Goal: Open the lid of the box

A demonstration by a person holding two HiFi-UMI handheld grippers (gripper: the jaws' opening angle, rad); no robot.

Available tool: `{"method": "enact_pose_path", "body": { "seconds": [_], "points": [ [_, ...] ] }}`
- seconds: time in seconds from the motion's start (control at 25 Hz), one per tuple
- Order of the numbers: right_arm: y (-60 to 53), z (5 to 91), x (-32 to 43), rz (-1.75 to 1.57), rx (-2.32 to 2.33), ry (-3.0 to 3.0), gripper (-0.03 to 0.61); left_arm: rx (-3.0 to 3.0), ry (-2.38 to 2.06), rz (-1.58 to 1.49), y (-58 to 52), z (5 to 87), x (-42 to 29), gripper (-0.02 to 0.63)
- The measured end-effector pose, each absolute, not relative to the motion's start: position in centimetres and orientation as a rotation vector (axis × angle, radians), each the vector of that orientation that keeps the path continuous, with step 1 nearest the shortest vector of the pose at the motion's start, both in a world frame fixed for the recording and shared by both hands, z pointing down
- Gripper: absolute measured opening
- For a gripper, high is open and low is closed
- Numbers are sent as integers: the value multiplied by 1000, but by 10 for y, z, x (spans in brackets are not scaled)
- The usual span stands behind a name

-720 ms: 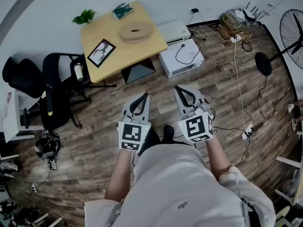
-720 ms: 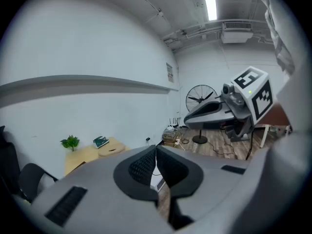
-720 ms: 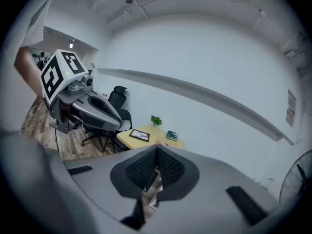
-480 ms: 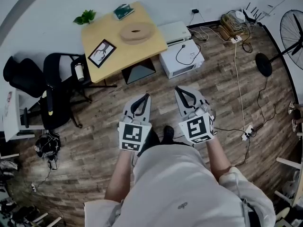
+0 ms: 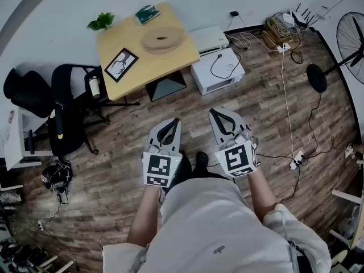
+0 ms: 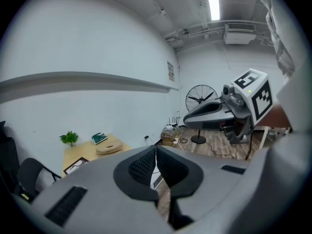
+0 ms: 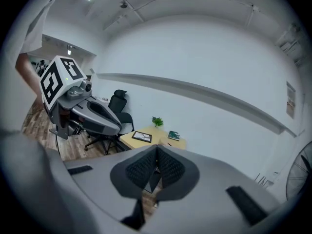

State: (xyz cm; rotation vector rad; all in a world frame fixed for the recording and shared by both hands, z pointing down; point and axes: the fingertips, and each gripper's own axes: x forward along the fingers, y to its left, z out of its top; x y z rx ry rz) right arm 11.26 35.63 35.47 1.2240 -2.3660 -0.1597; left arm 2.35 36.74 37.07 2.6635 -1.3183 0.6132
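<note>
Both sets of jaws are pressed fully together with nothing in them: the left gripper (image 6: 156,162) and the right gripper (image 7: 156,165) each show their ribbed pads meeting at the tip, with only the room visible past them. They're held side by side, level in front of the person's body, pointing forward over the wood floor (image 5: 114,169). Honestly not much has changed in the last moment. Compared with a beat ago, both grippers sit a hair lower and closer to the body in the head view, and the room has barely shifted, so there's no real approach going on. My guess for the task's thing is the round wooden box (image 5: 162,46) on the far side of the worktop (image 5: 142,67), well apart from both grippers, with its lid (image 5: 164,37) looking like it's still on. A framed picture (image 5: 121,63), a small plant (image 5: 101,21) and a green book (image 5: 147,13) share that worktop. There's also a white box with a cable on top (image 5: 218,70) on the floor just beside the worktop, and a black office chair (image 5: 68,112) off to the left. So the task hasn't started. The person has to walk up to the worktop and open the jaws before anything can happen to that lid.
</note>
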Motion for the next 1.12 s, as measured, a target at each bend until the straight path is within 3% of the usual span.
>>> {"method": "enact_pose_path", "body": {
  "seconds": [0.48,1.12],
  "points": [
    [338,366,105,-112,1210,-2357,-2,2633,-1321,615,353,375,8,8],
    [248,359,68,-115,1234,-2293,-2,2673,-1242,553,253,372,-27,8]
  ]
}}
